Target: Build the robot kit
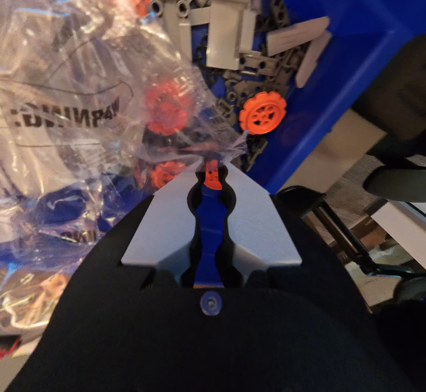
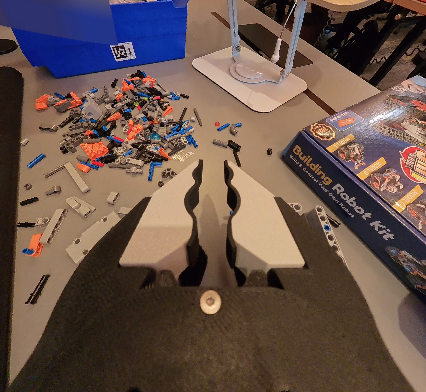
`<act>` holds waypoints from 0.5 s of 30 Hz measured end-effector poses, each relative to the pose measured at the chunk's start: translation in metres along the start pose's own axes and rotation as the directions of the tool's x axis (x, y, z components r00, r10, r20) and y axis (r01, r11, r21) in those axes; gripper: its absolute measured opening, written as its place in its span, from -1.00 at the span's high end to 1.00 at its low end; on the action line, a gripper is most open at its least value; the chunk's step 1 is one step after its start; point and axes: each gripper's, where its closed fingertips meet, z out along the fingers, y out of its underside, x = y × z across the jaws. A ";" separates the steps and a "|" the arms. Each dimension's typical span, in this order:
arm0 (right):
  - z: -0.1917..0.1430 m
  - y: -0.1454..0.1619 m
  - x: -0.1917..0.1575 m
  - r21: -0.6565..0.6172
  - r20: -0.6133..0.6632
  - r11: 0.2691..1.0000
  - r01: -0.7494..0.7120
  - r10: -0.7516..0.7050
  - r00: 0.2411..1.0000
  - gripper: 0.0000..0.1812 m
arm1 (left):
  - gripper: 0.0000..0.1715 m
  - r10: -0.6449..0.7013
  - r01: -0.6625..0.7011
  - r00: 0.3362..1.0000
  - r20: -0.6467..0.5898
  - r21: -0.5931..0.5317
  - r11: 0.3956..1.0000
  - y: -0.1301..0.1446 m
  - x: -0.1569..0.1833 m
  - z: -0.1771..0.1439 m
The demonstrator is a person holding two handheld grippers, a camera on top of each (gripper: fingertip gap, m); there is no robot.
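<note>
Pinching the corner of a clear plastic bag between nearly closed fingertips, my left gripper holds it over the blue bin; the wavy slot behind the tips stays narrow, showing blue and a sliver of orange through it. The bag is crumpled, printed with dark lettering, and an orange wheel shows blurred through its film. Just right of the bag's corner a second orange gear wheel lies in the bin among grey beams and panels and small dark connectors. My right gripper hovers above the grey table with its jaws parted by a modest gap and nothing between them. Ahead of it and to the left spreads a scatter of small building pieces in orange, blue, black and grey. Beyond that stands the blue bin with a square marker sticker, a white lamp base sits beside it, and a printed kit box lies to the right.
</note>
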 end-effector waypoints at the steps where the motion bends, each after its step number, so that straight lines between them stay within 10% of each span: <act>1: 0.000 0.000 0.000 0.000 0.000 1.000 -0.001 0.001 1.000 0.82 | 0.88 0.015 -0.015 0.999 -0.032 0.013 1.000 -0.002 0.007 0.000; 15: 0.000 0.001 0.001 -0.001 0.000 1.000 -0.005 0.005 1.000 0.82 | 0.94 0.089 -0.099 0.990 -0.113 -0.088 0.991 0.004 0.030 0.033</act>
